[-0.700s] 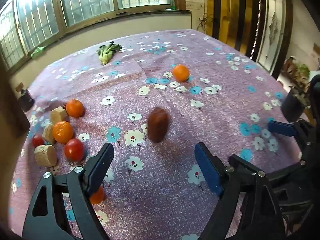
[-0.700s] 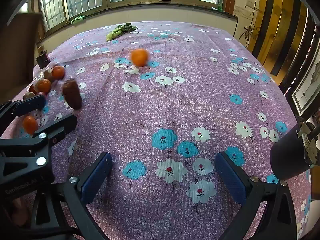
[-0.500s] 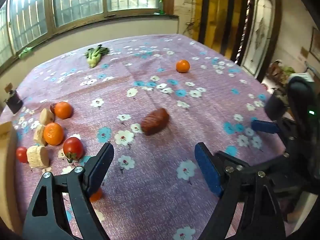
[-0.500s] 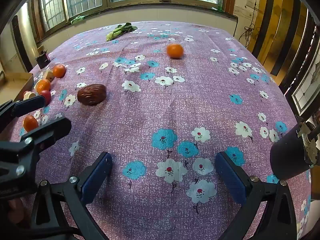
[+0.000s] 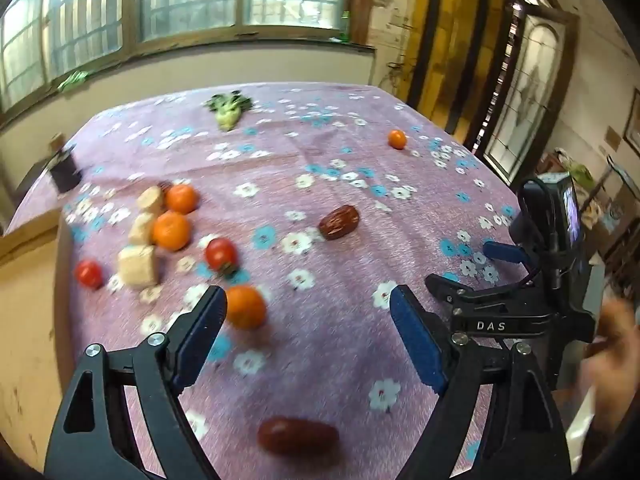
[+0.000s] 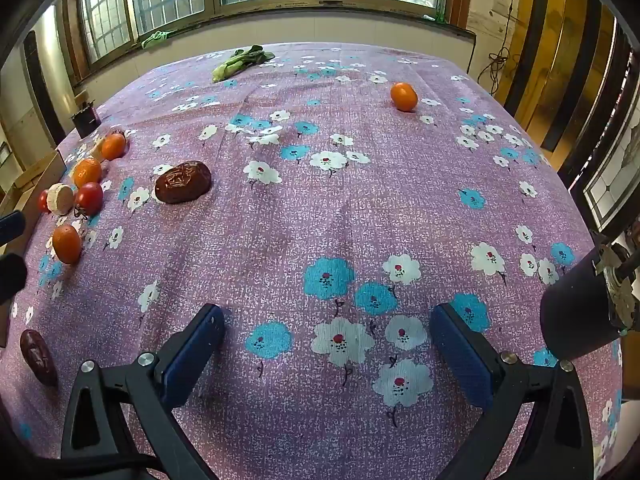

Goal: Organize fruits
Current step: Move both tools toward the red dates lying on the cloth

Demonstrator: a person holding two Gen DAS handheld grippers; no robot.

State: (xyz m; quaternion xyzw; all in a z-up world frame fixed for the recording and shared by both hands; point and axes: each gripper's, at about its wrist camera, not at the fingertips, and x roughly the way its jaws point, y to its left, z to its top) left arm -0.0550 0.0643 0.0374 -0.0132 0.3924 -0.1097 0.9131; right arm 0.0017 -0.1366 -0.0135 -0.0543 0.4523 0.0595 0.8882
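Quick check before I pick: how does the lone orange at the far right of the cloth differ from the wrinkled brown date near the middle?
Colour: the lone orange is bright orange; the date is dark reddish brown.
Skin: the orange looks smooth, the date wrinkled.
Shape: the orange is round, the date oblong and lying on its side.
Place: the orange sits alone toward the far right; the date lies close to the fruit cluster on the left.
Both rest free on the tablecloth, untouched by either gripper.

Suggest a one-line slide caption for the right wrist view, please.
Open right gripper hovers empty over a floral tablecloth scattered with oranges, tomatoes and red dates.
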